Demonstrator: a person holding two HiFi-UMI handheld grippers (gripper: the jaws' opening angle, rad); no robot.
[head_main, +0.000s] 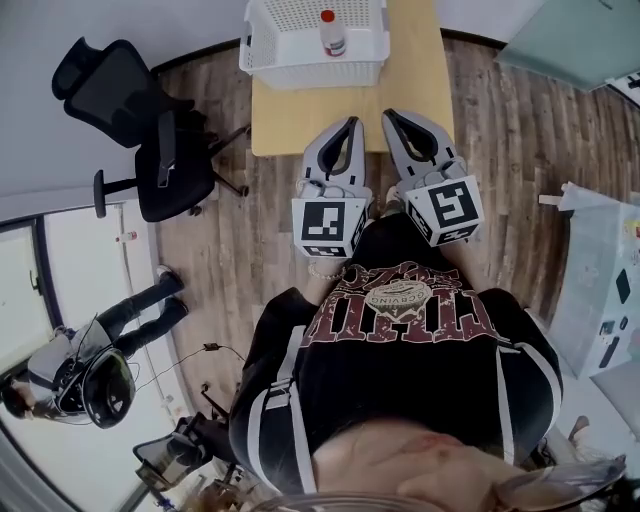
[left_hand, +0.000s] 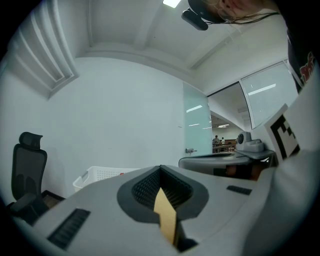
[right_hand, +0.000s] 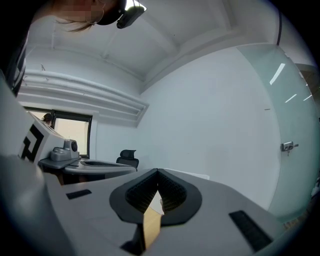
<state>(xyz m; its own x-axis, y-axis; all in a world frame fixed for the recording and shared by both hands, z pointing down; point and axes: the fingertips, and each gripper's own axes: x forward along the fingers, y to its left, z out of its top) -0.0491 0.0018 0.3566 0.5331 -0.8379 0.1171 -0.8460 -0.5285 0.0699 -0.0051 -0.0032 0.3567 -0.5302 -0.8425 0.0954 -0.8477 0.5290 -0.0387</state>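
We held the left gripper (head_main: 349, 123) and right gripper (head_main: 391, 114) side by side over the surface's (head_main: 290, 118) near edge, both jaws clenched empty, a white basket (head_main: 310, 72) at its far edge.

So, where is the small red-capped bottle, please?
In the head view, the bottle stands in the white plastic basket on the wooden table, top centre.

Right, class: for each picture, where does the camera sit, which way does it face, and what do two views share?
Head view: on the person's head, facing steeply down at the left gripper, right gripper, table and white basket; the black shirt shows.
Left gripper view: on the left gripper, along its shut jaws towards a white wall; right gripper alongside.
Right gripper view: on the right gripper, along its shut jaws; left gripper alongside.
Shared: all three show the black chair.
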